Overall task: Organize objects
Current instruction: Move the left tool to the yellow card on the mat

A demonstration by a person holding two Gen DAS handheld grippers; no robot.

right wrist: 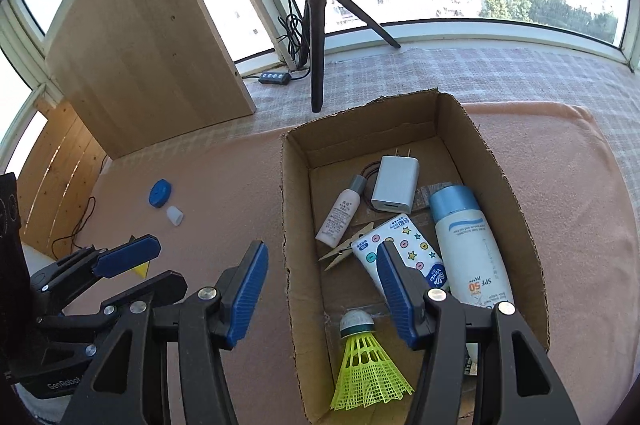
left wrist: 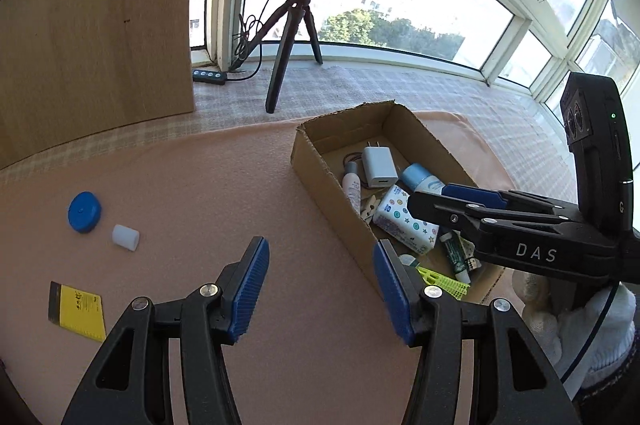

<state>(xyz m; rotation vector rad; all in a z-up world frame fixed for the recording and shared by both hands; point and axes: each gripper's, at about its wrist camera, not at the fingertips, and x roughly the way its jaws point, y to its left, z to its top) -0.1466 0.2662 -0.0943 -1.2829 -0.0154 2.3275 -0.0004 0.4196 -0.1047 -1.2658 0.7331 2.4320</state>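
Cardboard box [right wrist: 516,193], on the pink-covered table [left wrist: 224,185]: stiff, light, already holding most of the objects.
Sunscreen bottle [right wrist: 468,245], in the box: rigid, smooth, slippery; label reads "SPF 50".
Yellow card [left wrist: 82,309], left on the table: thin, flat; take by an edge.
Blue cap [left wrist: 84,212], beside it: hard, light; pinch across the rim.
White cap [left wrist: 126,237], smallest: light, likely to roll.
Left hand-held gripper [left wrist: 320,289]: released, empty, above the table.
Right hand-held gripper [right wrist: 322,291], marked "DAS": released, empty, over the box wall.

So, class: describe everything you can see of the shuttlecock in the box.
The shuttlecock has a neon yellow-green plastic mesh skirt and a rounded whitish cork tip with a dark green band. It lies on its side on the floor of the cardboard box, at the near end, tip pointing towards the far end, skirt flaring towards the camera. Nothing grips it.
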